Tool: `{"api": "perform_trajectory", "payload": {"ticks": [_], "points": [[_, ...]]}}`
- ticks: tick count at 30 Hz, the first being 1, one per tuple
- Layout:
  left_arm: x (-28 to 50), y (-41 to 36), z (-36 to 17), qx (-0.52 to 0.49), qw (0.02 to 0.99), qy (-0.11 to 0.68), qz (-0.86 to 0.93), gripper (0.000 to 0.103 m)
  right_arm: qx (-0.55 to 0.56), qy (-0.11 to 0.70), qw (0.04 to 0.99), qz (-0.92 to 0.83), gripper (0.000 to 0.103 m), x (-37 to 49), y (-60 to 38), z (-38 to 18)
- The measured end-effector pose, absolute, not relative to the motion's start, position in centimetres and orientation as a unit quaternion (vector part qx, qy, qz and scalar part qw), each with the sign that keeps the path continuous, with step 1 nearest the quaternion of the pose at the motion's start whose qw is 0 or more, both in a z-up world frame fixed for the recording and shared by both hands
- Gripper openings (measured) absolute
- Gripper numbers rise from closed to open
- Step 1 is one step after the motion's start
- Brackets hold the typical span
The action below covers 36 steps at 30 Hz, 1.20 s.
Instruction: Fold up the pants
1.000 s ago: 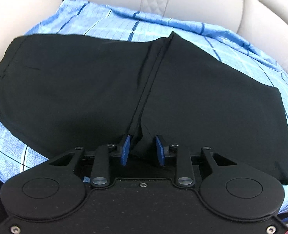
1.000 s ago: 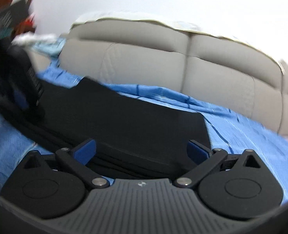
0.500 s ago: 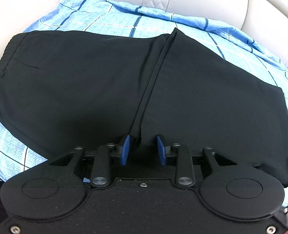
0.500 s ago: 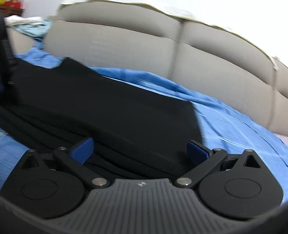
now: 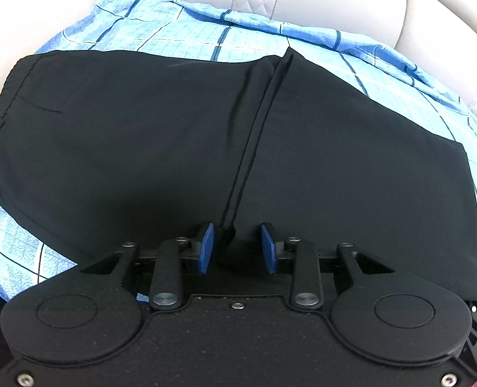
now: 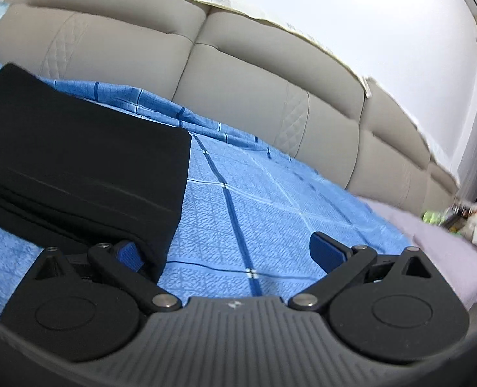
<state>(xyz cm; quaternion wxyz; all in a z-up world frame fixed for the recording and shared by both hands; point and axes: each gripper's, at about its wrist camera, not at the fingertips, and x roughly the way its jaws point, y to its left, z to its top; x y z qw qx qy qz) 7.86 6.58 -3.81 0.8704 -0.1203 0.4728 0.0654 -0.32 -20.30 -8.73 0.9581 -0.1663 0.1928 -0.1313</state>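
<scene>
Black pants point(image 5: 141, 135) lie folded flat on a blue checked sheet point(image 5: 180, 32), waistband at the left, hem at the right, a seam ridge running down the middle. My left gripper point(image 5: 237, 248) sits at the near edge of that ridge. Its jaws are opening, and the bunched fold stands loose between the blue pads point(image 5: 206, 248). In the right wrist view the pants point(image 6: 77, 148) fill the left side. My right gripper point(image 6: 225, 249) hangs wide open over the sheet point(image 6: 270, 200), its left finger beside the hem corner, nothing held.
A beige padded backrest point(image 6: 238, 80) runs behind the sheet, with a white wall above. A lilac cloth point(image 6: 432, 235) and small clutter point(image 6: 464, 216) lie at the far right. Beige cushion point(image 5: 28, 25) borders the sheet on the left.
My left gripper's pads have spread a little off the fold. The right gripper has swung right, from above the pants to the hem corner and sheet; the left gripper has dropped out of its view.
</scene>
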Motion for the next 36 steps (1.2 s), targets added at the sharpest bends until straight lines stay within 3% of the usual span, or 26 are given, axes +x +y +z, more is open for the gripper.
{"api": "perform_trajectory", "payload": {"ticks": [6,15,25,28,36], "points": [[6.9,5.0,-4.1,-0.075,0.883,0.461,0.052,0.041,-0.086,0.217,0.965,-0.119,0.103,-0.1,-23.0,-8.3],[5.4,4.3,-4.5,-0.047,0.901,0.428,0.044,0.044,-0.065,0.228,0.968,-0.085,0.103,-0.6,-23.4,-7.4],[3.2,5.3,-4.7,-0.037,0.914,0.402,0.029,0.084,-0.051,0.206,0.976,0.059,0.103,-3.0,-18.4,-4.8],[2.6,6.4,-4.4,-0.039,0.921,0.385,0.044,0.092,-0.062,0.197,0.975,0.079,0.103,-1.4,-15.6,-4.5],[2.0,11.1,-4.1,-0.072,0.924,0.365,0.090,0.093,-0.042,0.180,0.974,0.133,0.103,4.2,-8.4,-4.2]]}}
